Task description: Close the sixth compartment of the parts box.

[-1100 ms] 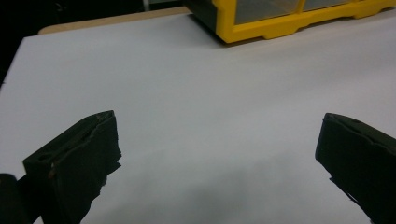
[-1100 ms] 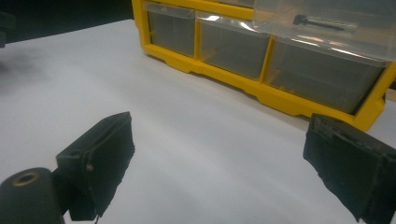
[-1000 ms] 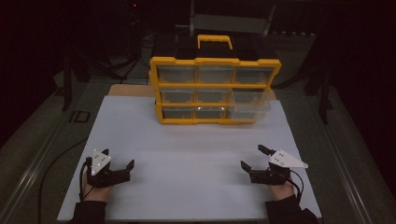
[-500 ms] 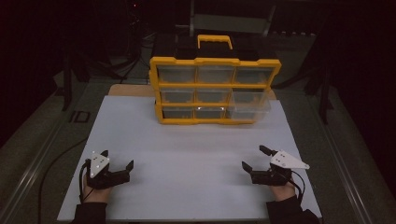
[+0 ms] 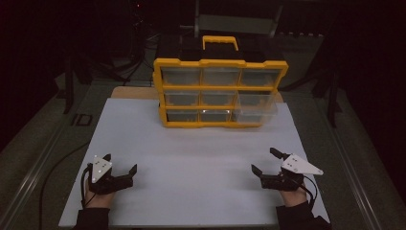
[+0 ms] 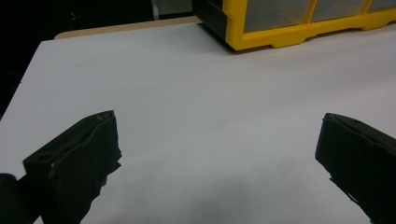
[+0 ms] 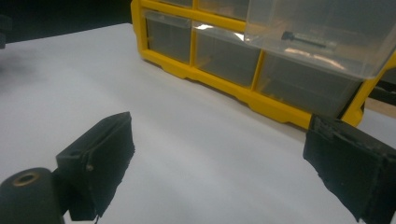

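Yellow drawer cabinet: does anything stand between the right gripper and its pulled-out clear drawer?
Nothing visible does. Bare white table surface lies between the open right gripper and the clear plastic drawer protruding from the yellow drawer cabinet.

White worktop (image 5: pixel 201 158) lay flat | wooden board (image 5: pixel 134 92) protruded past worktop's far edge, left part | small black square object (image 5: pixel 82 120) sat beyond worktop's left edge

A dim lab or workshop: white-topped table (image 5: pixel 201 158), yellow parts organiser (image 5: pixel 220 93) (clear drawers), stands and cables behind.
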{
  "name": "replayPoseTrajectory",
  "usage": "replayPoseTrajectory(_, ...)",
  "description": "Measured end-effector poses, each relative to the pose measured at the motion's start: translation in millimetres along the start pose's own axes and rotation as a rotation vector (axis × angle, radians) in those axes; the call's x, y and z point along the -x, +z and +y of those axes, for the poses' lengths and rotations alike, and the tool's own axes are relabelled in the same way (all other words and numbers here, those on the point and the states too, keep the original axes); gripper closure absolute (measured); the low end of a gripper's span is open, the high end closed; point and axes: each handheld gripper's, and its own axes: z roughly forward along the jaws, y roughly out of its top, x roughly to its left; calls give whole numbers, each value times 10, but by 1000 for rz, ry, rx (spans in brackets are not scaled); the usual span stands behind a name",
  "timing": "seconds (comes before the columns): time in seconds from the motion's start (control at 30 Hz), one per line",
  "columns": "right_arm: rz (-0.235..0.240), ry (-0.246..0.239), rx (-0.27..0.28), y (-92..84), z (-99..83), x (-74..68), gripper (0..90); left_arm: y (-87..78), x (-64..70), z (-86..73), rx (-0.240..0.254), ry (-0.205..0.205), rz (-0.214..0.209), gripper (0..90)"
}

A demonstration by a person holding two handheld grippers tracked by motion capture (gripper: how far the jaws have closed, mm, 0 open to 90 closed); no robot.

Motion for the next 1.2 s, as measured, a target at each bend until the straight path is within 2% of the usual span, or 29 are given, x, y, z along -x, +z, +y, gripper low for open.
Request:
replayPoseTrajectory(0.27,-22,-14,7,-51,135,-27,87,-11,3,11,12,-4,-13,0)
replayPoseTrajectory(0.5,-37,-57,12,-161,353,-98,87,-17,4,13,7,-6,-22,0)
replayPoseTrajectory(0.63,-30,-52,27,-214,459,-119,87,-35,-4,19,19,-16,-17,0)
replayPoseTrajectory(0.73,-42,-66,30,-234,530,-126,87,-40,-2,21,24,-15,-13,0)
replayPoseTrajectory(0.93,-54,-57,46,-266,693,-122,87,-37,-1,18,21,-18,-11,0)
replayPoseTrajectory(1.2,-71,-63,66,-243,906,-105,87,-41,-8,15,26,-23,-14,0)
